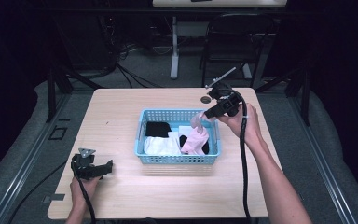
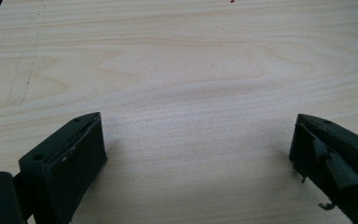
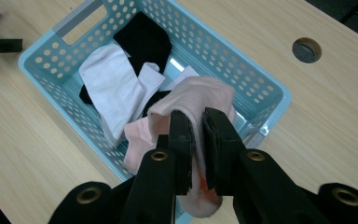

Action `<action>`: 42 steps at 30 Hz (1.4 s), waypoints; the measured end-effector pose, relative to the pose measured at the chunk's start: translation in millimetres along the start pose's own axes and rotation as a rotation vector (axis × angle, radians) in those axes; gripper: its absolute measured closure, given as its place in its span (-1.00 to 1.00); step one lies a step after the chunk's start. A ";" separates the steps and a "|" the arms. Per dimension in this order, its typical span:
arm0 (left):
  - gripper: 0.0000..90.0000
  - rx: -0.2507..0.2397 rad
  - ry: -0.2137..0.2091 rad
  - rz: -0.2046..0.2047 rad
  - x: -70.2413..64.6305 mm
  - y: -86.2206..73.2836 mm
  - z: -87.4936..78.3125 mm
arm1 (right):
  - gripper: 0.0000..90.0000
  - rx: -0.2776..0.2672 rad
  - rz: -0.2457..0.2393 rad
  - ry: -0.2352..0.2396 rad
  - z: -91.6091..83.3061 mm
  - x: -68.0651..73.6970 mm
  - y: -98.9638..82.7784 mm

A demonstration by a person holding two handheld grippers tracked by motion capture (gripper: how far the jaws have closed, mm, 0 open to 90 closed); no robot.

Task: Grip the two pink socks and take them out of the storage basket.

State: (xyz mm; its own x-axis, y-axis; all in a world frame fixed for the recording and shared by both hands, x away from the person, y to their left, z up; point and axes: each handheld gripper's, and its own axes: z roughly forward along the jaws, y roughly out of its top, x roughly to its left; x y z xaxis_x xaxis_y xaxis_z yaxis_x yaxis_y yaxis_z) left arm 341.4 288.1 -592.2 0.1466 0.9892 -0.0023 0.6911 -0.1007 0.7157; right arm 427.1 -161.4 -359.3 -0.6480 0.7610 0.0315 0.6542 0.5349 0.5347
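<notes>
A light blue perforated basket (image 1: 177,159) (image 3: 42,70) stands mid-table with white socks (image 1: 161,145) (image 3: 109,88) and black socks (image 1: 157,128) (image 3: 142,39) inside. My right gripper (image 1: 208,113) (image 3: 196,128) is shut on a pink sock (image 1: 196,139) (image 3: 191,95), held just above the basket's right end with the sock hanging down into it. My left gripper (image 1: 109,164) (image 2: 198,149) rests low over bare wood at the front left of the table (image 1: 121,112), jaws wide open with nothing between them.
A round cable hole (image 1: 205,99) (image 3: 306,50) sits in the tabletop behind the basket. Beyond the table's far edge stand a black chair (image 1: 233,42) and a white desk leg (image 1: 174,51). Bare wood (image 2: 177,70) spreads around the left gripper.
</notes>
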 end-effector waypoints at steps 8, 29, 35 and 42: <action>-0.92 0.000 0.000 0.000 0.0 0.0 0.0 | 0.81 -0.033 0.023 -0.028 -19.4 -11.9 -6.6; -0.92 0.000 0.000 -0.001 0.0 0.0 0.0 | 0.81 -0.027 0.114 -0.127 -50.7 -56.7 -47.2; -0.92 0.000 0.000 0.000 0.0 0.0 0.0 | 0.81 -0.020 0.147 -0.148 -49.1 -70.0 -61.6; -0.92 0.000 0.000 0.000 0.0 0.0 0.0 | 0.81 0.015 0.193 -0.172 -37.0 -84.1 -77.4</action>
State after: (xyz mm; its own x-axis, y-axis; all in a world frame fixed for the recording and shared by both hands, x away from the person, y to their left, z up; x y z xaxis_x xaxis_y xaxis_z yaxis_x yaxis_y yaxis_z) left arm 341.4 288.2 -592.2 0.1471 0.9891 -0.0022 0.6910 -0.1012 0.7158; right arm 416.6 -280.4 -372.1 -0.4358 0.8999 -0.0134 0.7657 0.3786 0.5200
